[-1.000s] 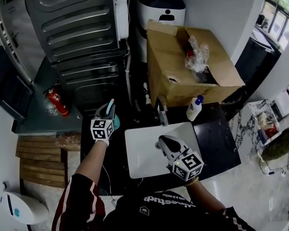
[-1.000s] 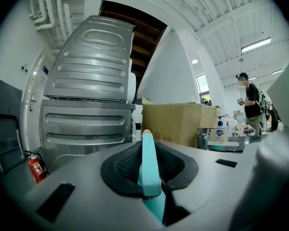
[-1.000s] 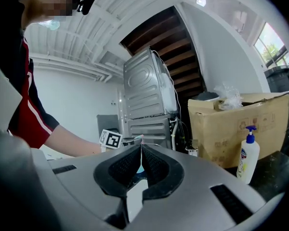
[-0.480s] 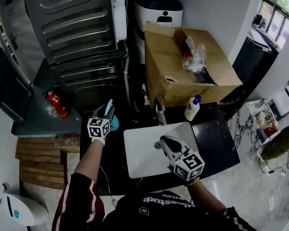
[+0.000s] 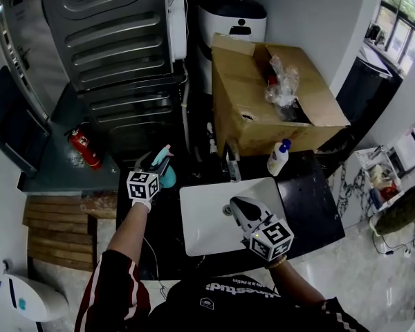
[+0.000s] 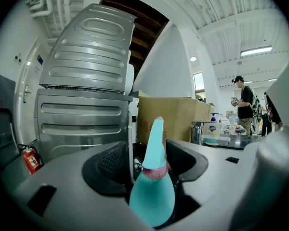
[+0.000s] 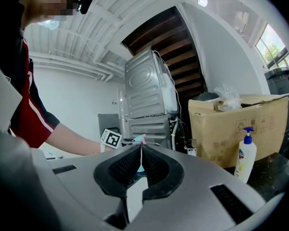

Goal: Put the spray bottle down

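A teal spray bottle (image 5: 165,173) with a pink collar stands on the black counter (image 5: 306,198), left of the white sink (image 5: 206,228). In the left gripper view the spray bottle (image 6: 153,189) rises upright between the two jaws. My left gripper (image 5: 159,162) is around it and its jaws are opening; a gap shows beside the left pad, so the pads no longer press on it. My right gripper (image 5: 234,203) hovers over the sink, shut with nothing in it. In its own view the right gripper (image 7: 141,151) has its pads meeting at the tips.
A faucet (image 5: 232,164) stands behind the sink, with a white pump soap bottle (image 5: 279,155) to its right. An open cardboard box (image 5: 277,102) and a grey appliance (image 5: 117,54) fill the back. A red fire extinguisher (image 5: 83,146) lies at the left.
The left gripper's jaws have spread apart around the spray bottle, and the bottle's nozzle now shows clear of them. Neither hand has shifted noticeably.
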Tool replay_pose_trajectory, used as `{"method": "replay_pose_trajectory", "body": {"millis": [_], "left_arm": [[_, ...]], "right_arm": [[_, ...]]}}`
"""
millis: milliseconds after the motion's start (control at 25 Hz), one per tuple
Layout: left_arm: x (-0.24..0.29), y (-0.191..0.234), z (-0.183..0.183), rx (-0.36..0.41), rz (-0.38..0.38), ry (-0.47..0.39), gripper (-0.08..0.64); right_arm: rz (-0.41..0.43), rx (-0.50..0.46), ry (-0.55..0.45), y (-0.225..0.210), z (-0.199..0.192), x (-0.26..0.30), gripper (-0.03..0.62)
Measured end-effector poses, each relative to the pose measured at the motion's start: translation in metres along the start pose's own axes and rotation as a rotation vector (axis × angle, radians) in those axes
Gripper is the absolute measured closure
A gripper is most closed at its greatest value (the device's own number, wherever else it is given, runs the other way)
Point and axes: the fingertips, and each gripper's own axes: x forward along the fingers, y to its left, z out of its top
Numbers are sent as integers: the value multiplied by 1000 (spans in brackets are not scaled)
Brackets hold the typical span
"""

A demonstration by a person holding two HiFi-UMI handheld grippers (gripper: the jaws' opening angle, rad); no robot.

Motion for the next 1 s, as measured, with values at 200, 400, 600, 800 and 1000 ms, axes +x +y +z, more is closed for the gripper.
{"method": "replay_pose_trajectory", "body": {"millis": [200,400,600,800,1000], "left_arm": [[-12,-7,3,-2,-20,-27,272],[-28,-12,-2,25,-9,-21,272],[-68,-25,-17,72,54,-15,272],[-107,-67,-15,61,110,-72,275],[-120,-120,14,53,103,-159,352]], "right_arm": [[13,3,-4,-1,-1,0,551],[27,21,-10,-1,0,1,551],[44,27,-18,-2,-1,-1,551],[59,40,-26,-6,-1,-11,551],[65,42,-42,-17,4,-29,551]]}}
